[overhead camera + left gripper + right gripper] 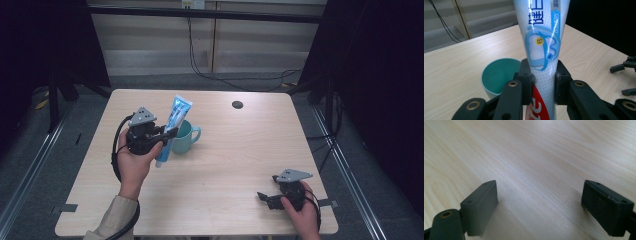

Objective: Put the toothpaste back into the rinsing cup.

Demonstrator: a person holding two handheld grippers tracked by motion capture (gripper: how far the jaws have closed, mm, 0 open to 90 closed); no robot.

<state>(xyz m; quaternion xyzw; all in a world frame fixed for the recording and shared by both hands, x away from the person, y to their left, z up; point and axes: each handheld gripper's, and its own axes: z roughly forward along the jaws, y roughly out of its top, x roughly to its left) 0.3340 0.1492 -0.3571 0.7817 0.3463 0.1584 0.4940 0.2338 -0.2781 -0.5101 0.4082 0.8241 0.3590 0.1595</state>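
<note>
left claw (pixel 167 134): clamped on toothpaste tube (pixel 172 127), mid-body
tube axis: near upright, cap end probably down, just beside teal mug (pixel 184 136)
right claw (pixel 265 197): released, resting on tabletop (pixel 240 150), well apart

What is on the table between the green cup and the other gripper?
Nothing. In the high view, only bare table lies between the green cup and the right gripper, which rests open near the front edge.

Right gripper (pixel 540 207) over pale wood-grain table (pixel 536 152). Two black jaws set wide apart, nothing between them; flat rectangular pads (pixel 480 206) facing inward, small screw holes visible. Grain running diagonally across the surface.
</note>
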